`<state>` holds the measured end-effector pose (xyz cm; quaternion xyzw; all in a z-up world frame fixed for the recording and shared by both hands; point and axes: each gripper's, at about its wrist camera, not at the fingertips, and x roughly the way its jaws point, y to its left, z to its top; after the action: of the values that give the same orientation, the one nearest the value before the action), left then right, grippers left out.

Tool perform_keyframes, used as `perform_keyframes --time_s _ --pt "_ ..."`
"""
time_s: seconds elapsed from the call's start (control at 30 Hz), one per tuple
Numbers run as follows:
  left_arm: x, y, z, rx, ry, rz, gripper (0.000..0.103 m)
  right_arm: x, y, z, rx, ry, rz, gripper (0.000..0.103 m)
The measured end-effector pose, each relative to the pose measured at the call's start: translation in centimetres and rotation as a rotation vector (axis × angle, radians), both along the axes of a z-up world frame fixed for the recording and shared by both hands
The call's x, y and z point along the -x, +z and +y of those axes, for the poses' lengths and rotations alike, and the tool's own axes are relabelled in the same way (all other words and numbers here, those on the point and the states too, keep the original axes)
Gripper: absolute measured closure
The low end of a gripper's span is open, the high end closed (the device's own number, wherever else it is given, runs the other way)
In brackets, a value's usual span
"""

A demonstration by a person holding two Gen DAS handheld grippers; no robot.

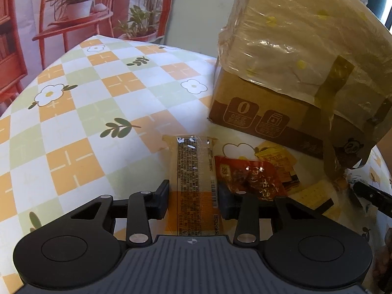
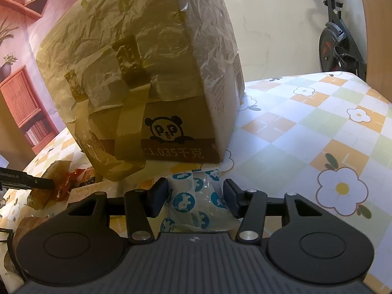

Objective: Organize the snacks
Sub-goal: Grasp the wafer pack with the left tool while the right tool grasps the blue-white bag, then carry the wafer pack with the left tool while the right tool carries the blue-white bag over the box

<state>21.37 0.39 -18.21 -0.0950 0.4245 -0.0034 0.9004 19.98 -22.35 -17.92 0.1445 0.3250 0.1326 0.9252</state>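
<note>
Two film-wrapped snacks in reach, both judged light, soft and crinkly, with slick wrappers likely to slide under a loose pinch. Long yellow snack bar [image 1: 196, 183] lying flat on the checked floral tablecloth [image 1: 80, 112], printed back up, running lengthwise between the fingers of the left gripper [image 1: 193, 199]; fingers apart, one at each long edge, close to or touching the wrapper, no squeeze visible. Best taken across the narrow width near mid-length, where the filled body gives something firm; sealed ends too thin. Just right of the bar, a red snack packet [image 1: 247, 176] and a yellow sachet [image 1: 276, 161], overlapping, in front of the taped cardboard box [image 1: 294, 73]. White pouch with blue rabbit circles [image 2: 196, 196] lying at the foot of that box [image 2: 147, 73], between the fingers of the right gripper [image 2: 196, 197]; fingers apart, flanking the puffy middle, contact unclear. Air-filled and crushable by the look: gentle closing across the middle advised. Both grippers low, nearly level with the table, pointing forward toward the box from opposite sides.
</note>
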Motion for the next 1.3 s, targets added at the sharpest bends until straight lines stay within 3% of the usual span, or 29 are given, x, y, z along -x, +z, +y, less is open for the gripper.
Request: perform_keyframes --time_s 0.23,0.4,0.6,0.77,1.07,1.3 --pt "0.8 1.5 1.1 0.038 0.016 -0.034 0.061 0.2 0.3 -0.2 0.000 -0.001 -0.008 0.056" --pt "1.7 4.4 1.3 0.039 -0.056 -0.121 0.061 1.2 1.4 -1.2 -0.045 -0.039 -0.025 0.057" --pt "2.3 8.9 2.1 0.096 -0.081 -0.253 0.061 3.5 5.1 -2.9 -0.090 -0.090 -0.101 0.057" --pt "1.9 13.1 1.6 0.084 -0.125 -0.368 0.061 4.3 9.6 -3.8 -0.119 -0.111 -0.221 0.057" --pt "-2.3 17.8 -1.0 0.108 -0.189 -0.472 0.061 2.5 17.3 -2.7 -0.148 -0.065 -0.412 0.057" --pt "-8.3 18.4 -4.9 0.144 -0.218 -0.507 0.061 -3.9 19.9 0.7 -0.109 -0.012 -0.420 0.057"
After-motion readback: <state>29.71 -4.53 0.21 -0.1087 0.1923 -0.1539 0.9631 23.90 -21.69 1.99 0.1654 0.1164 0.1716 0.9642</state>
